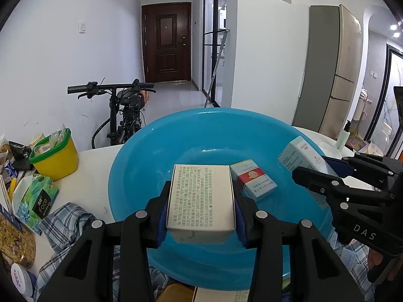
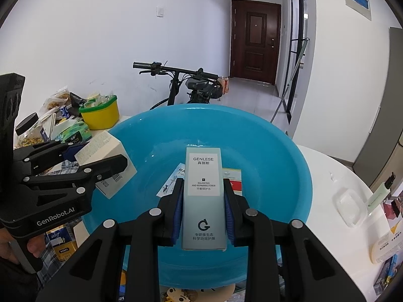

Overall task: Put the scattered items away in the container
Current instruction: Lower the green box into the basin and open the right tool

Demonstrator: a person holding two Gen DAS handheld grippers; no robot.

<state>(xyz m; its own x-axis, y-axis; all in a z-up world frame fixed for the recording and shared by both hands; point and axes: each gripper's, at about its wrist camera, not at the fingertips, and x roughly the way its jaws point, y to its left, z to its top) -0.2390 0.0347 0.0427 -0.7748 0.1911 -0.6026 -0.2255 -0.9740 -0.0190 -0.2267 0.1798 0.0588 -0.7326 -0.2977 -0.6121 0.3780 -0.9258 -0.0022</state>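
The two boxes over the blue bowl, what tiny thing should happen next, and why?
Probably open both and let them drop. The left hand-held gripper clamps the white box and the right hand-held gripper clamps the toner box, both above the blue bowl.

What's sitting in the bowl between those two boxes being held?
In the left wrist view, a red-and-blue cigarette pack lies in the blue plastic basin, between the cream printed box and the pale-blue toner box.

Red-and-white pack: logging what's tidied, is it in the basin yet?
In. The red-and-white pack lies on the blue basin floor, no gripper touching it.
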